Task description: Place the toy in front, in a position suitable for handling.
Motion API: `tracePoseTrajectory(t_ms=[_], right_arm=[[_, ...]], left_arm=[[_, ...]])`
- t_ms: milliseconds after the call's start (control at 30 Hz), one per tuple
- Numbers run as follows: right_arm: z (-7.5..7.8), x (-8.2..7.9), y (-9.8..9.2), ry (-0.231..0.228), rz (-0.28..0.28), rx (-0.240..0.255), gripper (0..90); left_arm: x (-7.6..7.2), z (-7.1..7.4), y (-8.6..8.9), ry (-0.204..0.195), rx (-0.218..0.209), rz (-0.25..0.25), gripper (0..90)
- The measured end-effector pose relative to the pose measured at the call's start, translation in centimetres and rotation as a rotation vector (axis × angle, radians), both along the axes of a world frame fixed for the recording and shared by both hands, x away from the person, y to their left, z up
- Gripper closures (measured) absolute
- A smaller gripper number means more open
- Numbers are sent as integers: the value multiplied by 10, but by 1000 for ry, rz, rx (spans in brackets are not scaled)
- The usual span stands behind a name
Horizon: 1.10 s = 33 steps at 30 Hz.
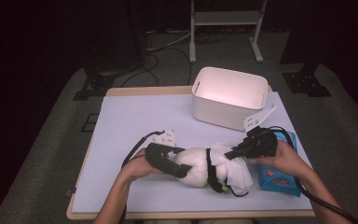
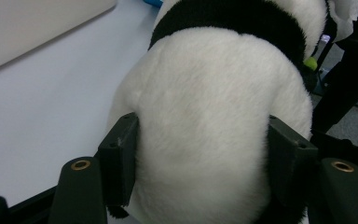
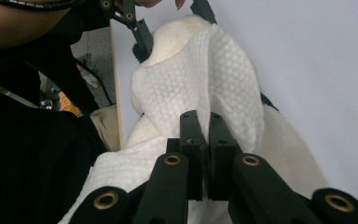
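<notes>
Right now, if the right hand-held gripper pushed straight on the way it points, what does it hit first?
The white wipe it is pinching, then straight behind it the plush panda that the wipe is draped over. The right hand-held gripper is shut on the wipe, so nothing is free ahead; beyond the panda, depth is unclear.

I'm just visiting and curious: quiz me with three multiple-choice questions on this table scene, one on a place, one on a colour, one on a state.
1. Where does the white bin stand?
A. at the table's far edge
B. on the floor
C. on the blue packet

2. What colours is the plush toy?
A. brown and yellow
B. white and black
C. all red

3. How are the right gripper jaws?
A. wide open
B. shut on the white wipe
C. shut on a cable

Answers: 1 A, the bin sits beyond the toy at the far edge. 2 B, white fur with a black band. 3 B, the jaws meet with the wipe's fold pinched between them.
</notes>
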State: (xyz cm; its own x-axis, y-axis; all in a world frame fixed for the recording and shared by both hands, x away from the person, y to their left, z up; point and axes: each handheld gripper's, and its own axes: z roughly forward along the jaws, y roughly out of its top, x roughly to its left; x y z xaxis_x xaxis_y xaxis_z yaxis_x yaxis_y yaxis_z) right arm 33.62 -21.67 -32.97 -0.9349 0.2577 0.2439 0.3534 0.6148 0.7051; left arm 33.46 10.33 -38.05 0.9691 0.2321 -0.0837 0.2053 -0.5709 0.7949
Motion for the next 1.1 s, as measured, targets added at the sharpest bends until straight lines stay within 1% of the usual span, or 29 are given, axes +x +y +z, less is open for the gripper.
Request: tracePoseTrajectory(t_ms=[67, 133, 200, 267, 367, 433, 467, 500, 567, 600, 633, 667, 700, 733, 867, 900, 933, 967, 1033, 1067, 1100], right_arm=[[2, 2, 2, -5, -4, 6, 866], [5, 6, 4, -9, -10, 13, 866], [6, 10, 8, -13, -14, 20, 866], [7, 13, 13, -13, -13, 29, 866], [9, 17, 20, -24, -16, 20, 866], [10, 18, 22, -29, -21, 14, 866], [10, 18, 21, -34, -26, 2, 866], [9, 17, 21, -36, -28, -14, 866], [5, 16, 20, -26, -20, -31, 867], [3, 15, 20, -26, -19, -45, 866], [1, 13, 20, -28, -15, -58, 866], [-1, 12, 21, -20, -11, -61, 866], [-3, 11, 21, -16, -7, -68, 866], [-6, 10, 21, -16, -7, -72, 866], [-12, 5, 17, 5, -6, -53, 867], [-13, 5, 16, 6, -1, -52, 867], [-14, 3, 15, 11, 3, -57, 867], [-16, 2, 14, 11, 6, -53, 867], [-18, -1, 12, 15, 10, -51, 867], [-19, -3, 11, 19, 7, -53, 867], [-20, -4, 11, 14, 11, -52, 867]], left_arm=[[0, 3, 0, -25, 12, 4, 365], [0, 7, -1, -72, 21, 1, 366], [-1, 11, -2, -130, 41, -17, 366], [-2, 13, -2, -149, 49, -30, 367], [-2, 14, 0, -174, 51, -26, 366], [-2, 15, 3, -173, 40, -20, 363], [-2, 14, 4, -171, 37, -20, 360], [-2, 12, 5, -161, 31, -27, 354], [-3, 9, 4, -144, 28, -32, 331], [-3, 6, 3, -126, 21, -28, 310], [-3, 3, 2, -113, 31, -38, 284], [-3, 0, 2, -110, 32, -41, 266], [-4, -2, 2, -96, 17, -31, 242], [-4, -4, 3, -86, 12, -32, 215], [-4, -3, 9, -47, -32, -13, 151], [-3, -2, 11, -34, -44, 3, 139], [-2, -1, 13, -22, -45, 20, 111], [-1, -2, 14, 0, -47, 30, 99], [1, -5, 15, 28, -46, 35, 82], [1, -7, 15, 51, -46, 34, 70], [2, -10, 14, 72, -48, 31, 70]])
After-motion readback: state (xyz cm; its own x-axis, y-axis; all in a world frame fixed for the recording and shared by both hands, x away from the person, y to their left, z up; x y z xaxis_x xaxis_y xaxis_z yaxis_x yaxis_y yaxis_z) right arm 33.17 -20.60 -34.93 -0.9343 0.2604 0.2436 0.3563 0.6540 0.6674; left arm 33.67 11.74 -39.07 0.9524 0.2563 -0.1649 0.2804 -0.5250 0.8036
